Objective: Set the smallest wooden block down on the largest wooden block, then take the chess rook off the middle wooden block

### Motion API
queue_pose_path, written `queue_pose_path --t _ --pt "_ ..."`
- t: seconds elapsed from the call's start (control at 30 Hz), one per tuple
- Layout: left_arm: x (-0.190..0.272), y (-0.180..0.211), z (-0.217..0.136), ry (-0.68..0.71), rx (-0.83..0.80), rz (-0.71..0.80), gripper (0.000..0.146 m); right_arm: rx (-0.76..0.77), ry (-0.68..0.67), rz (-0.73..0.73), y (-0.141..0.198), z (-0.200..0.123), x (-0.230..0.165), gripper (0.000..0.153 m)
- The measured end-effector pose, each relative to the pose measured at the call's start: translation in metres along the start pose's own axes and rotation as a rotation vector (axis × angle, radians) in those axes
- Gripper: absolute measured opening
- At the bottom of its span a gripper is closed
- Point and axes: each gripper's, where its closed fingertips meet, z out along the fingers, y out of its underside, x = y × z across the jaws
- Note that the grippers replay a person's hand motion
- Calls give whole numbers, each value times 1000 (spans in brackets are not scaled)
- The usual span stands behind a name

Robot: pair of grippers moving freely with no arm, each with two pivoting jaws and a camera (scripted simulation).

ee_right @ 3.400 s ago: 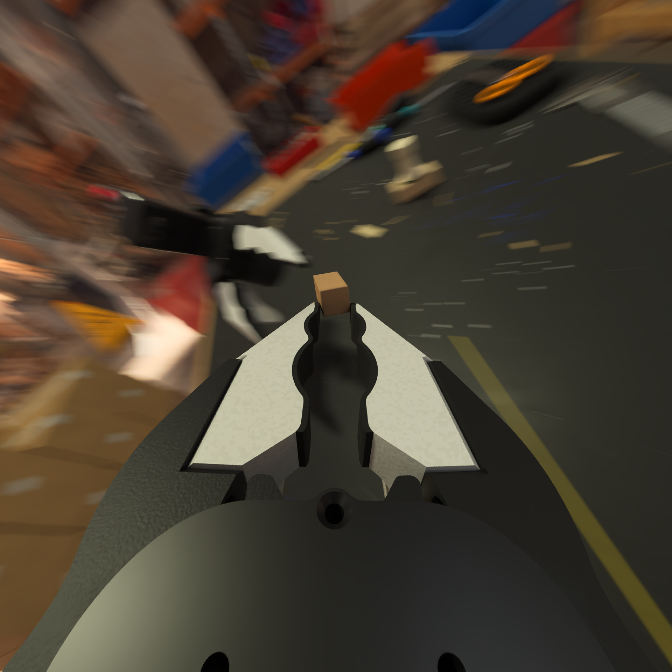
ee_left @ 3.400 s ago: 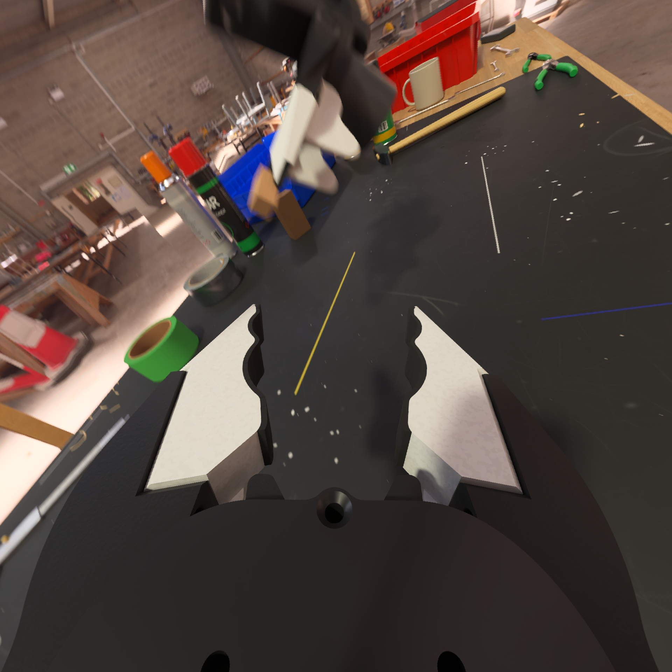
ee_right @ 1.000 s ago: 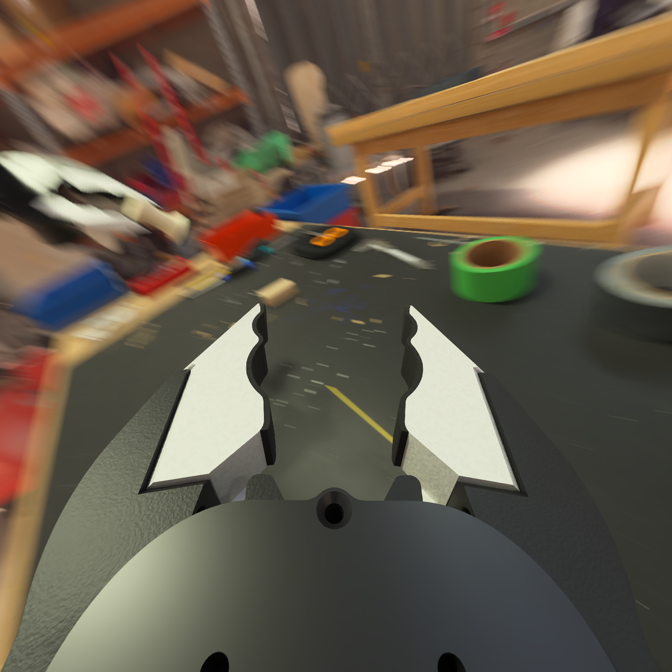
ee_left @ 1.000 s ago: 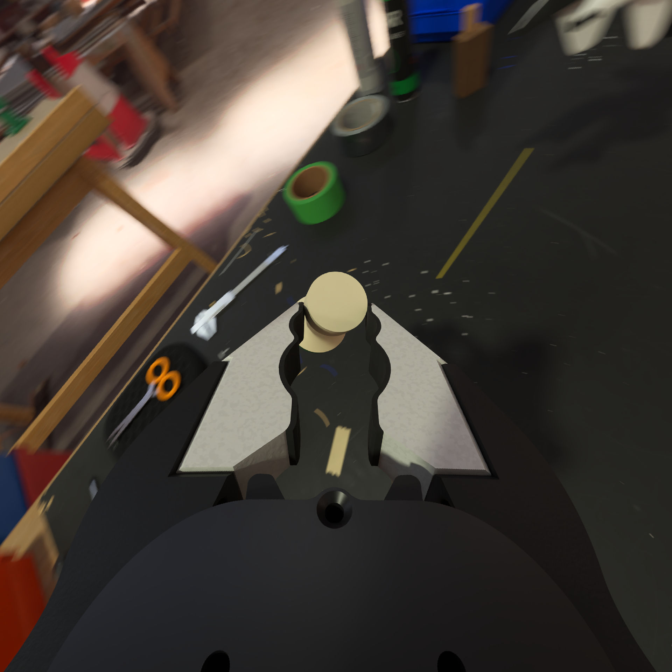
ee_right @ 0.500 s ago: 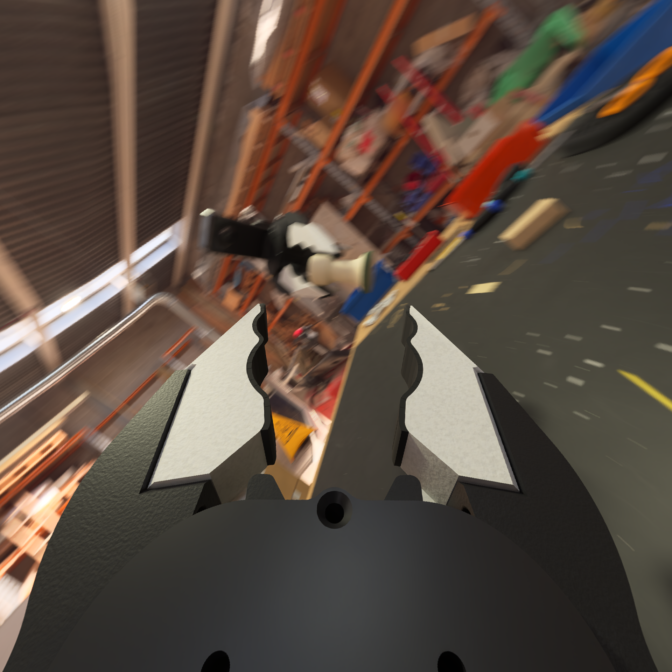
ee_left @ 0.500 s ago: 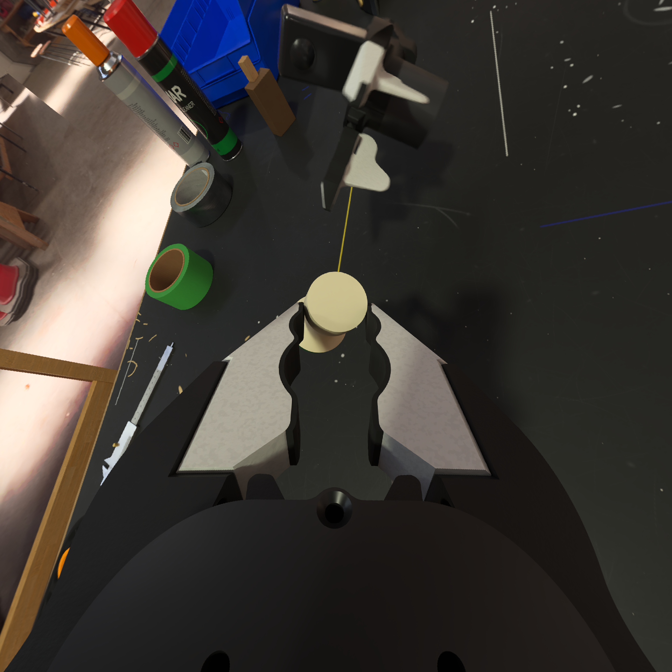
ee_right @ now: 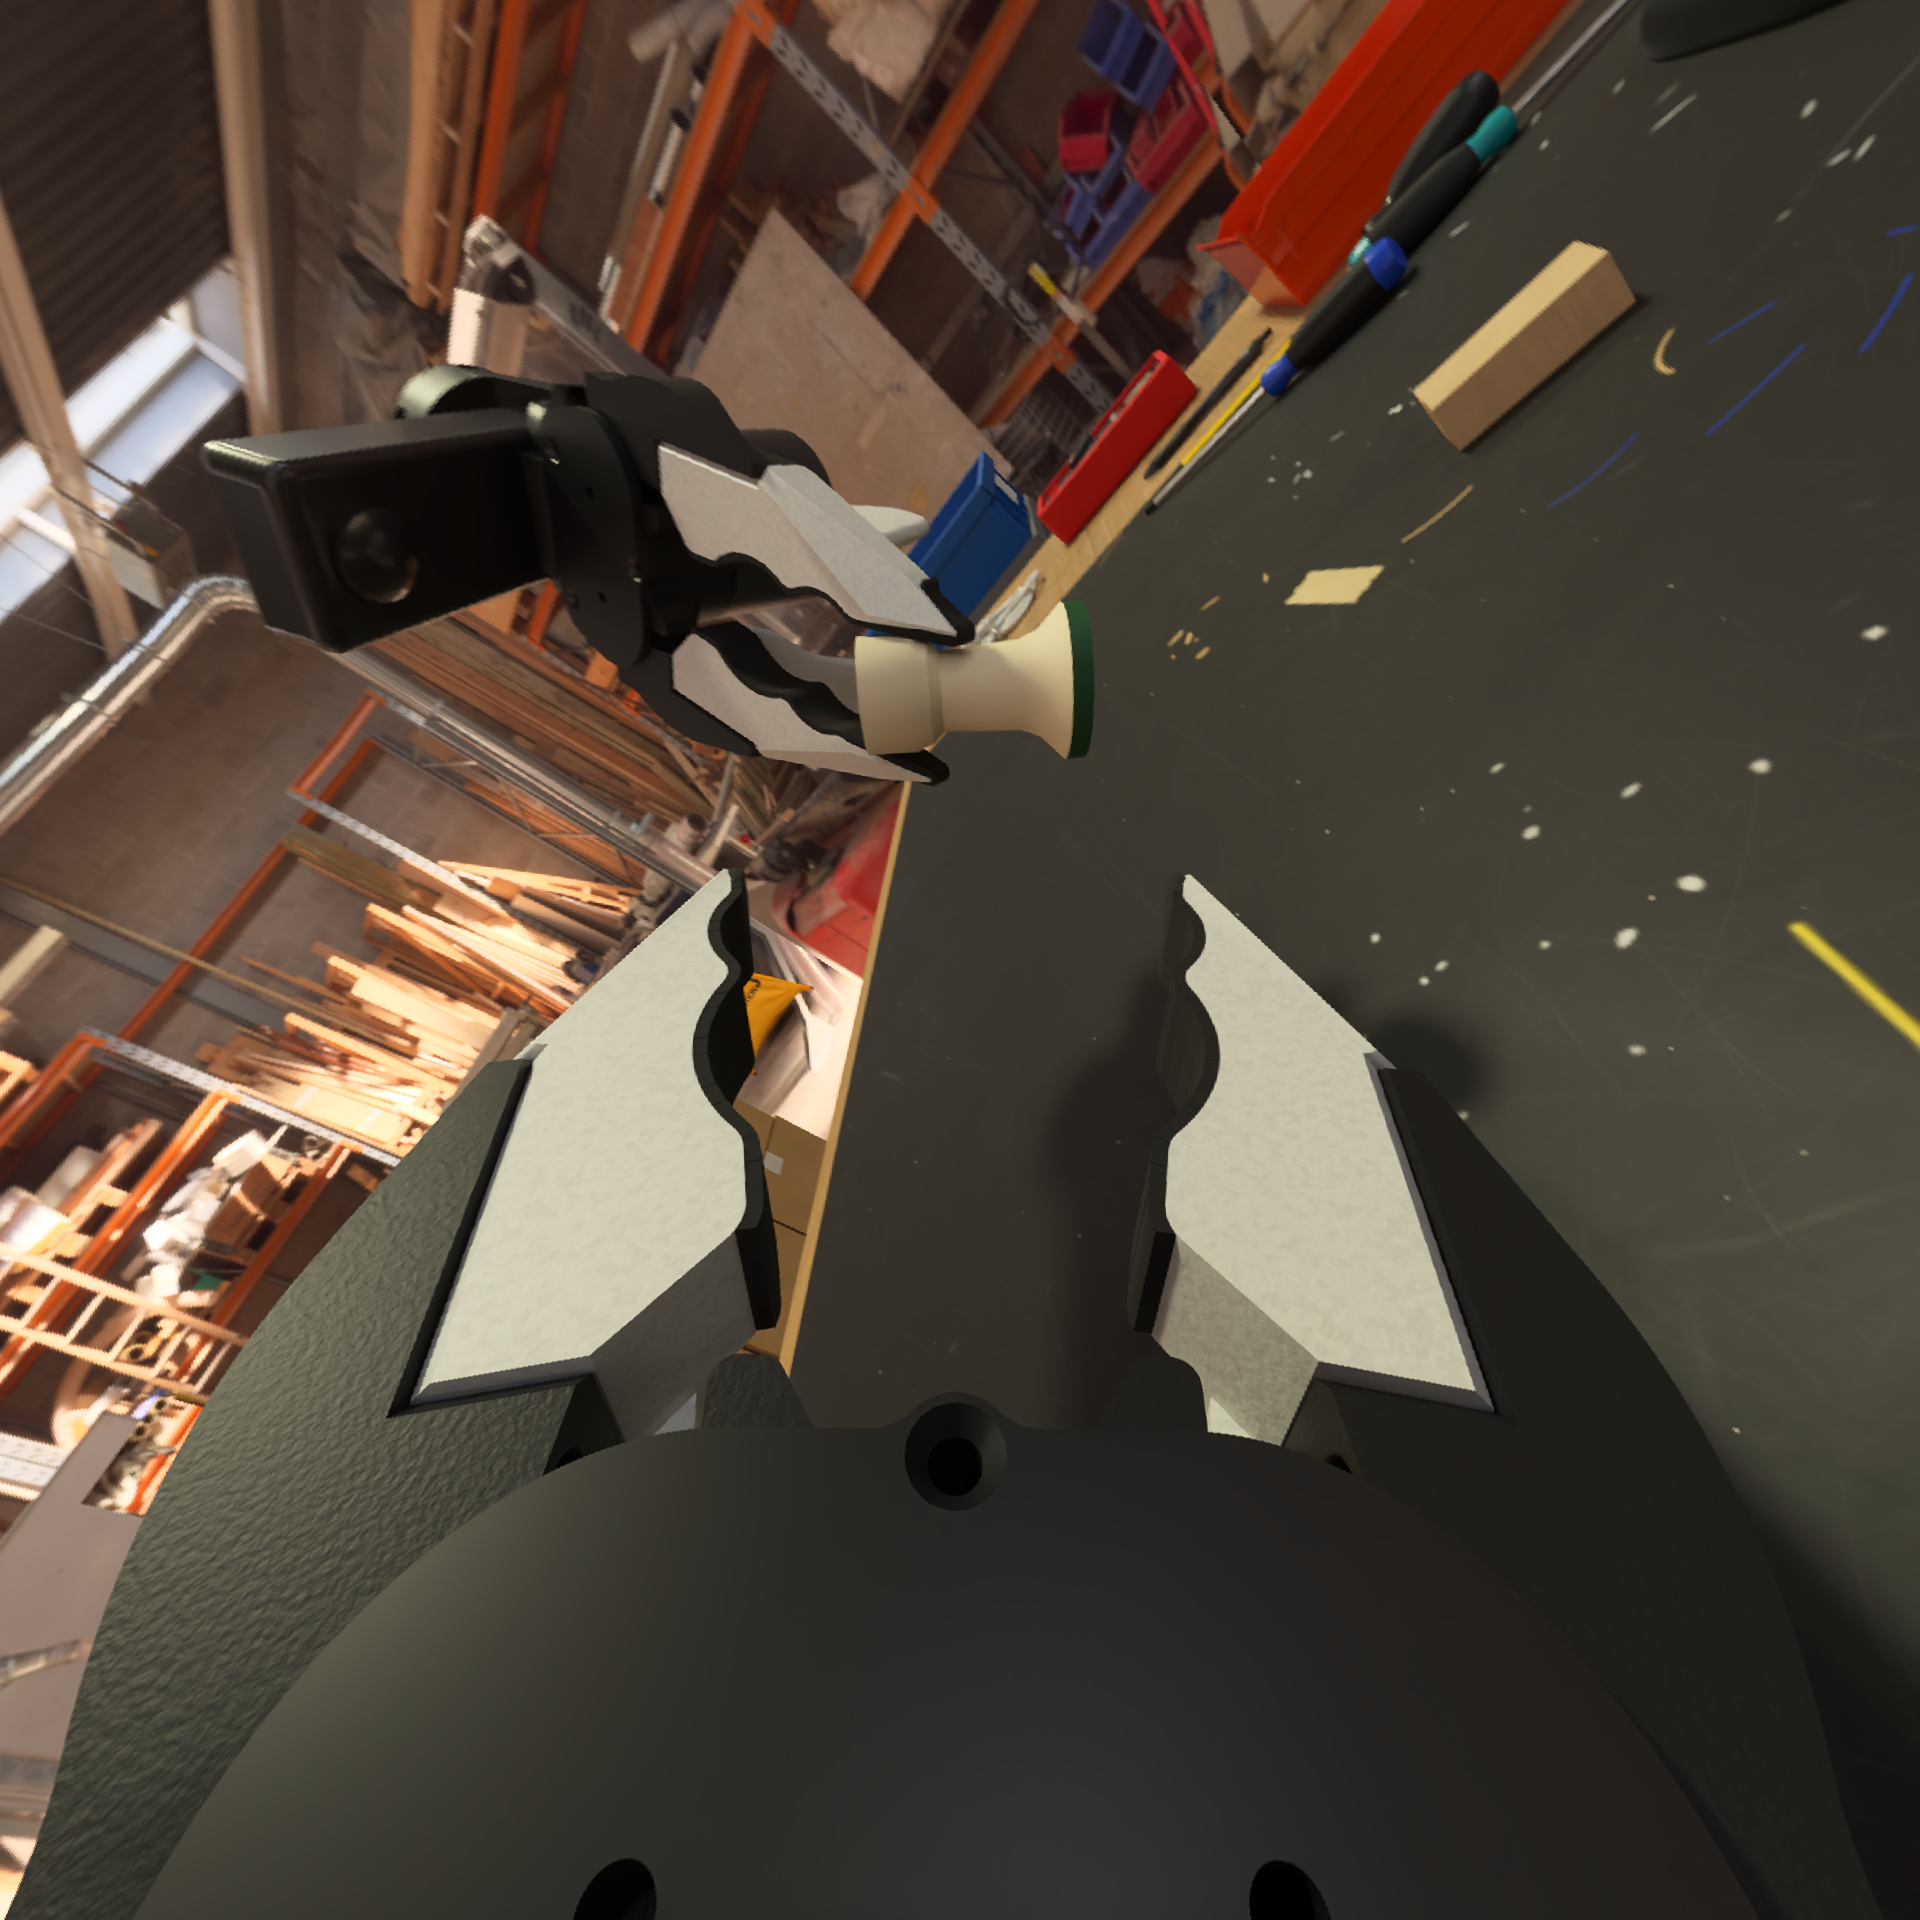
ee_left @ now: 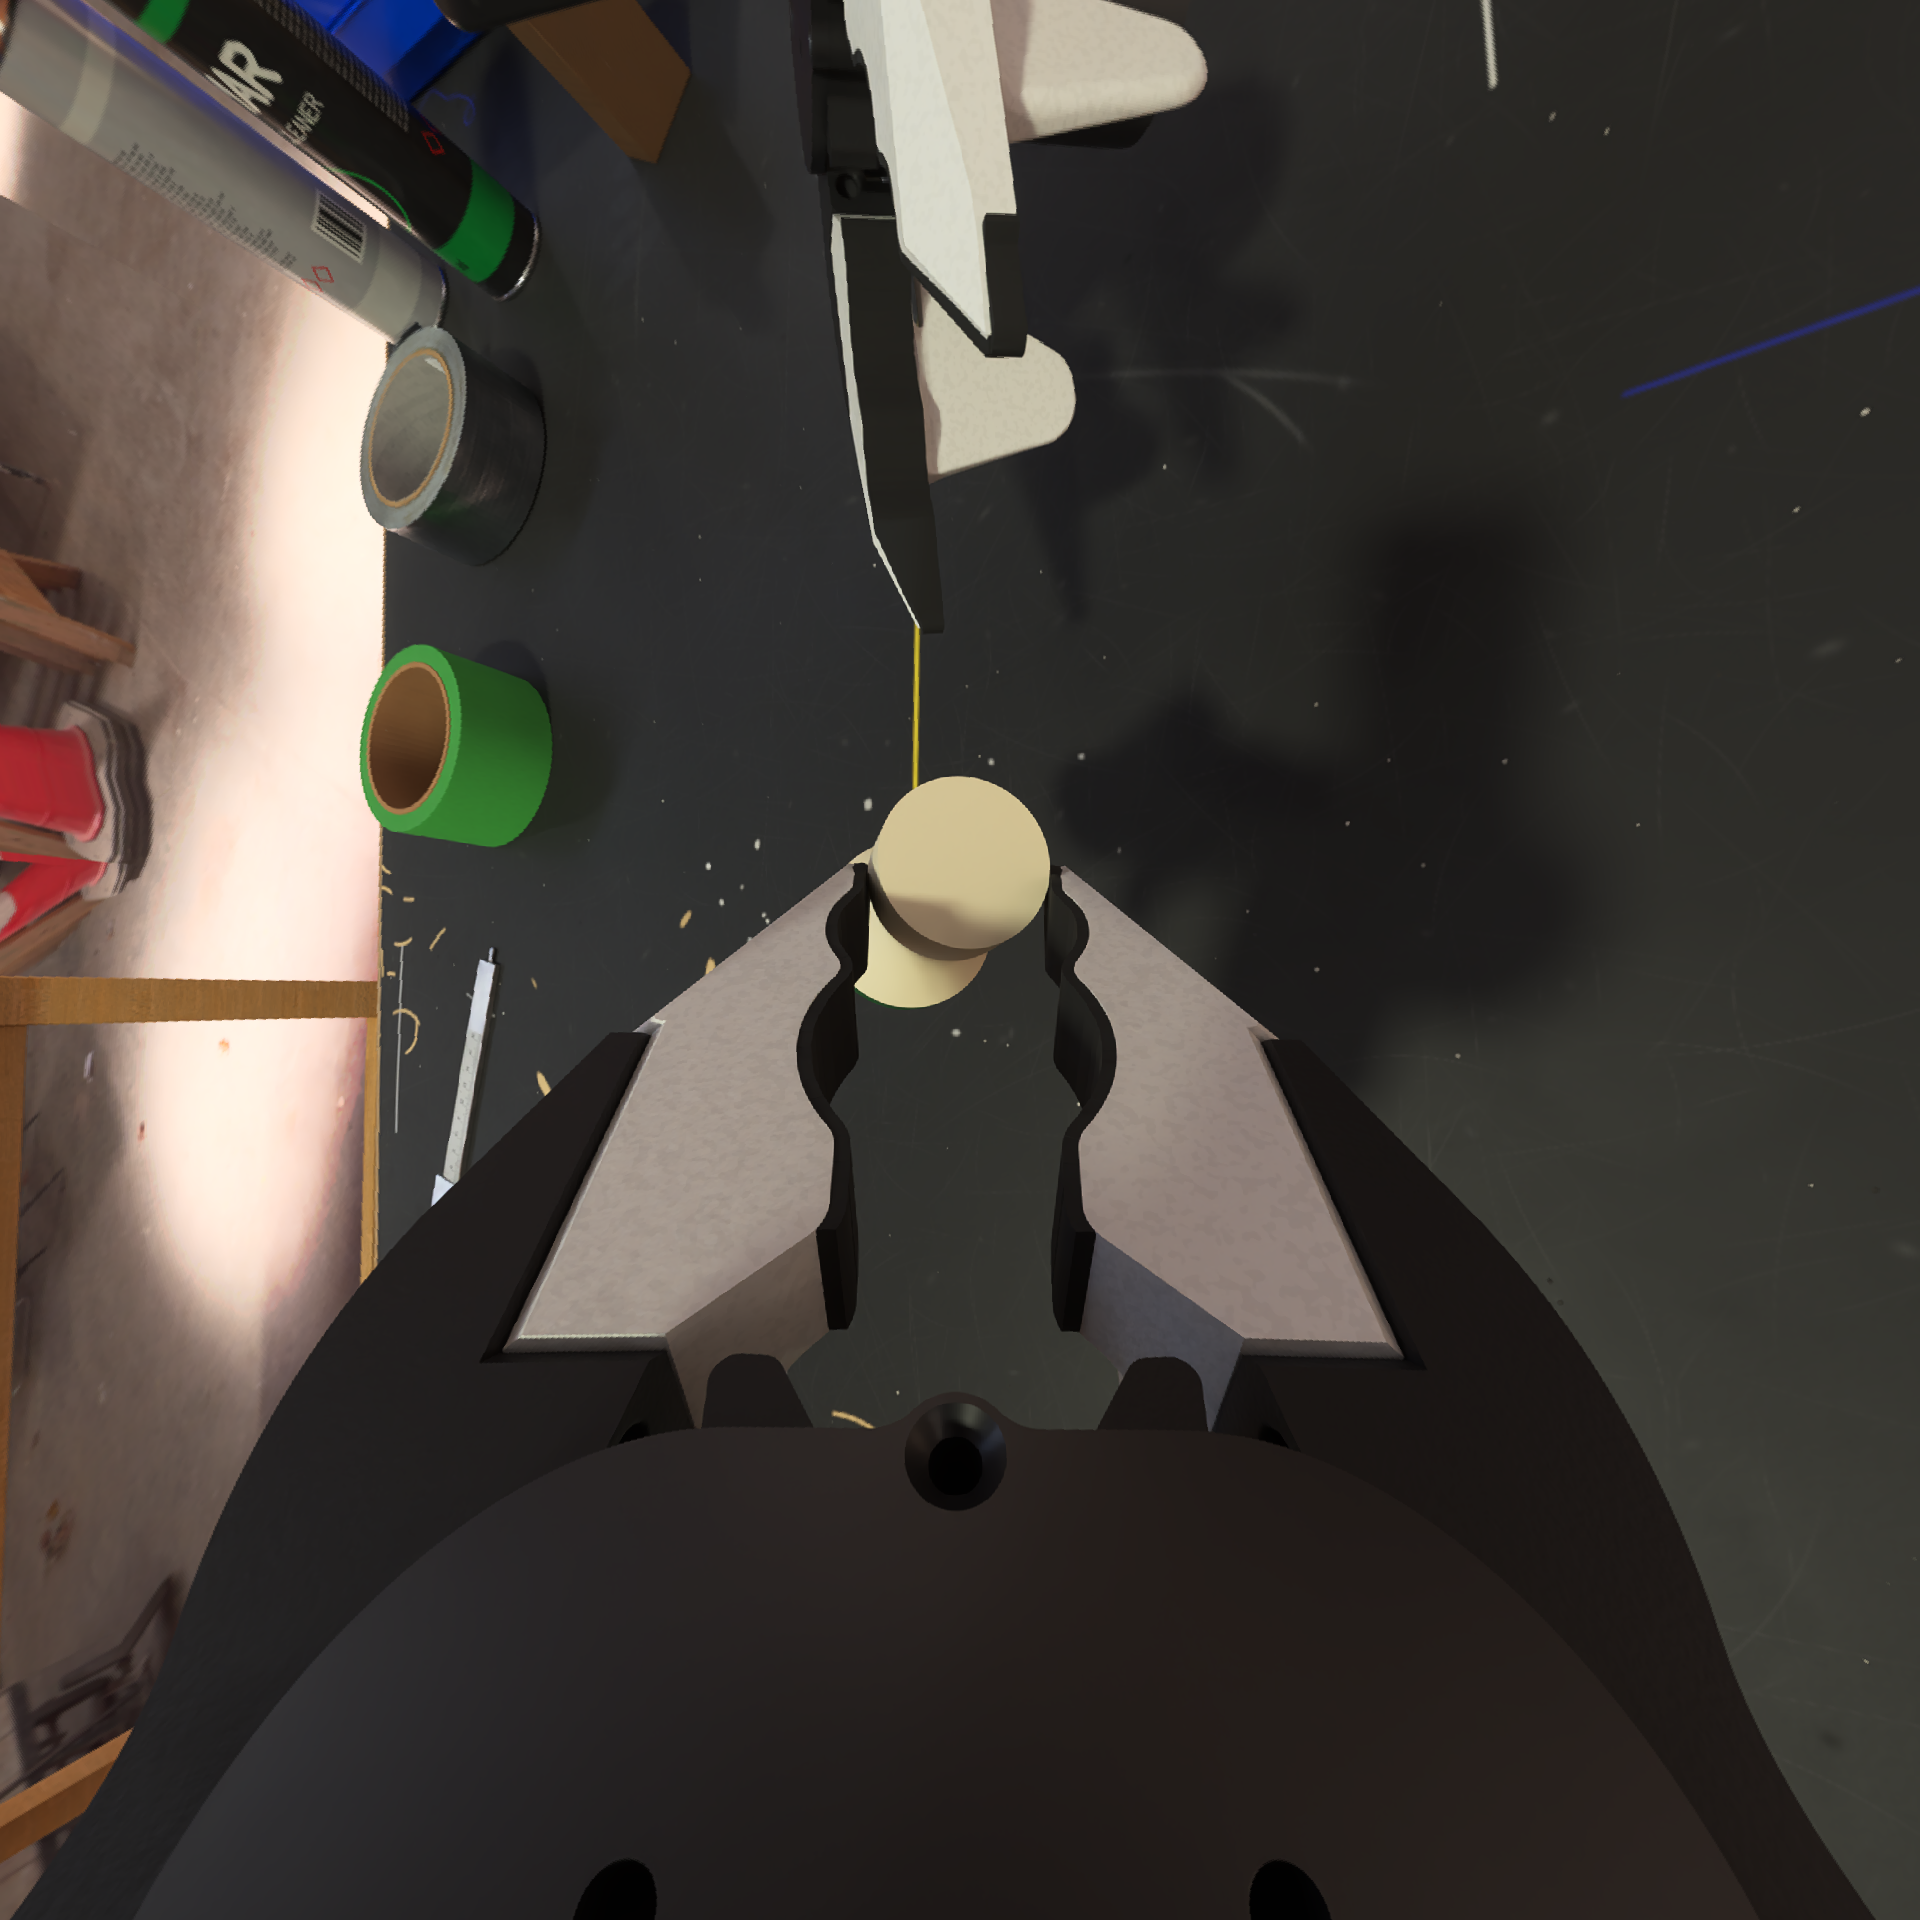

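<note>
My left gripper (ee_left: 954, 891) is shut on the top of the cream chess rook (ee_left: 961, 862) and holds it upright over the black table top (ee_left: 1455, 935). In the right wrist view, the left gripper (ee_right: 948, 701) grips the rook (ee_right: 982, 681) by its head, green base towards the table. My right gripper (ee_right: 956, 920) is open and empty; it also shows in the left wrist view (ee_left: 935, 260), just beyond the rook. A pale wooden block (ee_right: 1522, 343) lies bare on the table. A brown wooden block (ee_left: 613, 83) is cut off by the top edge.
A green tape roll (ee_left: 457, 743), a grey tape roll (ee_left: 452, 447) and spray cans (ee_left: 260, 177) line the table's left edge. Screwdrivers (ee_right: 1392, 239), a red bin (ee_right: 1351, 156) and a blue bin (ee_right: 977, 530) sit along another edge. A thin yellow line (ee_left: 915, 707) marks the table.
Since 3.4 s ago the right gripper has let go of the small block and the left has closed on the rook. In the last half second the two grippers have come closer together.
</note>
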Motion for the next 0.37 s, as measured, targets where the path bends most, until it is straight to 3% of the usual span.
queue_pose_path --t 0.17,0.23,0.37 --pt "4 -1 6 20 10 -8 33 39 -85 3 -1 5 -11 80" --pt "4 -3 5 13 27 6 33 -50 -103 21 11 5 -11 80" --pt "2 8 -3 -4 -13 8 33 -180 23 -23 28 -38 5 73"
